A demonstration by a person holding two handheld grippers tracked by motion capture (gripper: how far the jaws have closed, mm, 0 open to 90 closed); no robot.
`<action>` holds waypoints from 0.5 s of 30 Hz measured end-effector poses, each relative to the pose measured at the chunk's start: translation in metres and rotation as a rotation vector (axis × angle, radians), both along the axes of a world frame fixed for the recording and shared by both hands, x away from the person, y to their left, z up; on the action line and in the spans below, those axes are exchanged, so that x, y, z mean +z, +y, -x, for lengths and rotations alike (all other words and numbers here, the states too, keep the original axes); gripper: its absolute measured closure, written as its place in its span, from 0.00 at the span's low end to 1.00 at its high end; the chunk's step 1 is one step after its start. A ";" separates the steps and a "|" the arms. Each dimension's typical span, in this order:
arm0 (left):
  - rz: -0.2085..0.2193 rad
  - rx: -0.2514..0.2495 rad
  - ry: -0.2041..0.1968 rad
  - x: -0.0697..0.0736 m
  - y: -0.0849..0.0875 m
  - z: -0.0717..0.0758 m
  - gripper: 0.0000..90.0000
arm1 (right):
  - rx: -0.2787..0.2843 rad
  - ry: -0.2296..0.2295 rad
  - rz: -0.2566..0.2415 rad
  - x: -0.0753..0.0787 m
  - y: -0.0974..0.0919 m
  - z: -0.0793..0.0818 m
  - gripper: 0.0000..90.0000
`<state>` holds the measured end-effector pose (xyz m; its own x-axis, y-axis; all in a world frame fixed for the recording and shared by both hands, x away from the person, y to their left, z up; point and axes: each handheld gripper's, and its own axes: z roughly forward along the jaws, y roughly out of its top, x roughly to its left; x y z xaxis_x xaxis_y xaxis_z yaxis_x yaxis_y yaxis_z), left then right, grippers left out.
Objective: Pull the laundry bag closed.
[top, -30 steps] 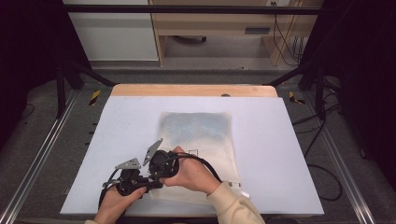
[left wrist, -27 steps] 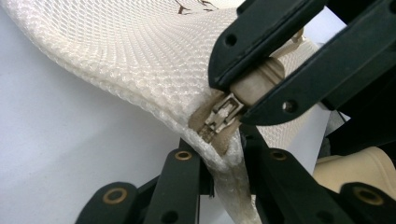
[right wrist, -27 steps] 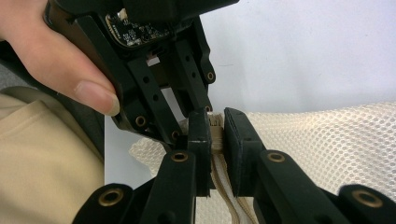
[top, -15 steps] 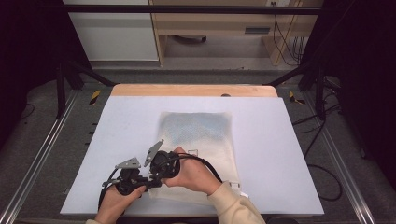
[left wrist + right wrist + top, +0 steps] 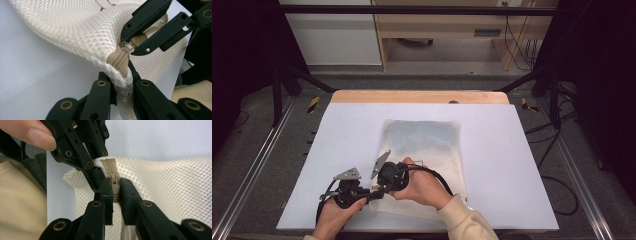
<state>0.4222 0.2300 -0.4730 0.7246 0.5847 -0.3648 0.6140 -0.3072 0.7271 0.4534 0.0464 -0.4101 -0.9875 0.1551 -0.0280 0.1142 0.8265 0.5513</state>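
White foam board (image 5: 342, 130) covers the table, and on it lies a cream mesh bag (image 5: 424, 145), a flat pouch whose long axis runs away from you up the board. Its near corner sits right at your two claws, low on the board just in front of you.

Your left claw (image 5: 371, 196) has just finished closing. A second ago it was a touch wider; now, in the left gripper view, its jaws squeeze the bag's corner (image 5: 120, 82), the doubled mesh edge bunched up between them. That corner is now pinned, which likely gives you the anchor you need to work the zip.

Your right claw (image 5: 384, 186) sits just beside the left one, almost touching it, and is clamped shut on the zip pull (image 5: 113, 182). In the right gripper view the small tan slider stands between the pads with its pull tab caught in them.

Tan zip tape (image 5: 121, 58) starts at the pinned corner and points from the left claw toward the right one, then runs on along the bag's near edge to your right. The slider sits at the very start of the tape, so the zip looks unopened, and a pull along that edge, away from the left claw, is the probable next step.
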 end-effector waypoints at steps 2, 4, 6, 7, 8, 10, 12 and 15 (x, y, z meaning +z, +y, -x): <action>-0.002 0.002 0.002 0.000 -0.001 0.000 0.95 | 0.000 0.003 -0.001 0.000 -0.001 0.000 0.91; -0.003 0.000 0.003 -0.001 -0.001 0.000 0.95 | -0.002 0.003 0.006 -0.001 -0.002 -0.001 0.91; -0.006 0.000 -0.001 0.000 -0.001 0.001 0.95 | -0.002 0.003 0.008 -0.001 -0.002 -0.001 0.91; -0.008 0.000 -0.004 0.000 -0.001 0.001 0.95 | -0.007 0.004 0.009 0.000 -0.002 0.000 0.91; -0.011 0.000 -0.006 0.000 -0.001 0.001 0.95 | -0.007 0.004 0.009 0.000 -0.002 0.000 0.91; -0.012 0.000 -0.006 0.000 -0.001 0.001 0.95 | -0.005 0.004 0.007 0.000 -0.003 0.000 0.91; -0.012 0.001 -0.005 0.000 -0.001 0.001 0.94 | 0.003 -0.002 0.010 -0.001 -0.003 0.000 0.91; -0.011 0.003 -0.005 0.000 -0.002 0.001 0.94 | 0.000 0.002 0.005 -0.001 -0.002 0.000 0.91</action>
